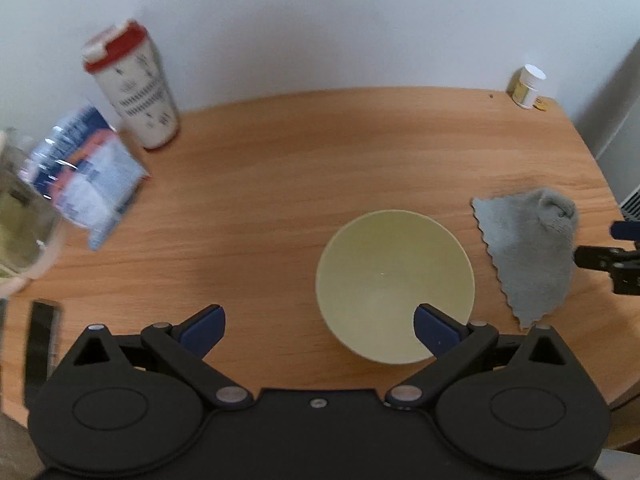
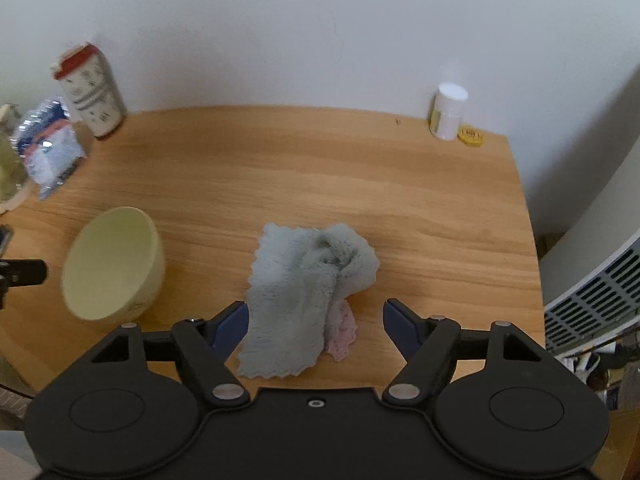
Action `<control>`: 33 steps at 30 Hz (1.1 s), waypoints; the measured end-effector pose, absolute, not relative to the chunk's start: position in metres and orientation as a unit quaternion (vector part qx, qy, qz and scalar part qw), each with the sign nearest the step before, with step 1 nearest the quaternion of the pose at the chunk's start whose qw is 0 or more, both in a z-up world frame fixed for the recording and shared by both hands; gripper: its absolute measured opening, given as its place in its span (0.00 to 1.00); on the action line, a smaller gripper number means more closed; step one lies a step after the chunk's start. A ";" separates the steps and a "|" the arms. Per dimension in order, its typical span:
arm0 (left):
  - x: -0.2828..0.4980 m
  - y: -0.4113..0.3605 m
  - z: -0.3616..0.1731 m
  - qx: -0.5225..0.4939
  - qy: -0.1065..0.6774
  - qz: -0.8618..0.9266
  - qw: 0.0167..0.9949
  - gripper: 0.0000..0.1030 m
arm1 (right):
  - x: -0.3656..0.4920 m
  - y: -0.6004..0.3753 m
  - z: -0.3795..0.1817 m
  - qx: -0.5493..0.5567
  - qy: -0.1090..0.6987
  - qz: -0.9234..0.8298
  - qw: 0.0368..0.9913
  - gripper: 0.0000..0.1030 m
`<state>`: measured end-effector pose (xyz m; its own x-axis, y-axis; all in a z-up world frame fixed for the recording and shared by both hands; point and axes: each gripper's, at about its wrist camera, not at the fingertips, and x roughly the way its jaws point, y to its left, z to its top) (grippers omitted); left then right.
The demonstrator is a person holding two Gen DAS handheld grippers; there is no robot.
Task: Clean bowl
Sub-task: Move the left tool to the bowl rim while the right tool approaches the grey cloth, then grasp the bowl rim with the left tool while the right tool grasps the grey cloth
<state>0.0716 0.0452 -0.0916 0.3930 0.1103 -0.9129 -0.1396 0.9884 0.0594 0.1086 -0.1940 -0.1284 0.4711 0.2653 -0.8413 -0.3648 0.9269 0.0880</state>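
A pale yellow bowl (image 1: 394, 280) stands empty on the wooden table (image 1: 280, 168); it also shows in the right wrist view (image 2: 114, 264) at the left. My left gripper (image 1: 320, 334) is open above the table, its right finger over the bowl's near rim. A grey-blue cloth (image 2: 304, 292) lies crumpled on the table, with a pink cloth (image 2: 342, 336) under its near edge. My right gripper (image 2: 314, 330) is open with its fingers on either side of the cloth's near part. The cloth also shows in the left wrist view (image 1: 528, 256), with part of the right gripper at the far right.
A white cup with a red lid (image 1: 132, 88) and a blue-white plastic packet (image 1: 86, 176) stand at the back left. A small white bottle (image 2: 448, 116) and a yellow disc (image 2: 471, 136) sit at the back right. A dark flat object (image 1: 40, 344) lies at the near left.
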 end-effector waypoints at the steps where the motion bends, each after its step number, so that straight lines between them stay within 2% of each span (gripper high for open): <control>1: 0.074 0.047 -0.096 -0.016 0.548 0.068 0.833 0.99 | 0.111 -0.192 -0.131 -0.055 0.480 0.182 0.857 0.76; 4: 0.080 0.052 -0.107 -0.032 0.555 0.042 0.830 0.97 | 0.121 -0.187 -0.138 -0.061 0.484 0.181 0.854 0.76; 7: 0.084 0.055 -0.117 -0.045 0.562 0.027 0.825 0.86 | 0.135 -0.185 -0.148 -0.070 0.492 0.180 0.849 0.76; 8: 0.086 0.056 -0.121 -0.049 0.566 0.023 0.822 0.79 | 0.139 -0.185 -0.150 -0.070 0.496 0.179 0.847 0.76; 13: 0.092 0.066 -0.132 -0.069 0.576 0.018 0.814 0.74 | 0.154 -0.183 -0.159 -0.070 0.506 0.195 0.838 0.76; 14: 0.093 0.069 -0.133 -0.074 0.575 0.019 0.815 0.69 | 0.157 -0.181 -0.161 -0.075 0.508 0.198 0.835 0.76; 17: 0.096 0.075 -0.136 -0.084 0.578 0.021 0.811 0.59 | 0.163 -0.174 -0.167 -0.092 0.516 0.201 0.828 0.65; 23: 0.099 0.078 -0.140 -0.087 0.579 0.024 0.810 0.55 | 0.171 -0.167 -0.175 -0.117 0.519 0.202 0.822 0.53; 27: 0.101 0.080 -0.144 -0.095 0.583 0.024 0.806 0.46 | 0.172 -0.164 -0.177 -0.138 0.517 0.206 0.819 0.46; 31: 0.102 0.081 -0.145 -0.101 0.585 0.019 0.805 0.47 | 0.172 -0.165 -0.177 -0.139 0.521 0.209 0.816 0.37; 33: 0.103 0.081 -0.149 -0.096 0.587 0.018 0.803 0.44 | 0.171 -0.165 -0.177 -0.139 0.521 0.208 0.816 0.33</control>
<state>0.1031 0.0812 -0.1485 0.3091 -0.0833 -0.9474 -0.1419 0.9810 -0.1325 0.1710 -0.1655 -0.1766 0.3702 0.1944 -0.9084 -0.4846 0.8747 -0.0104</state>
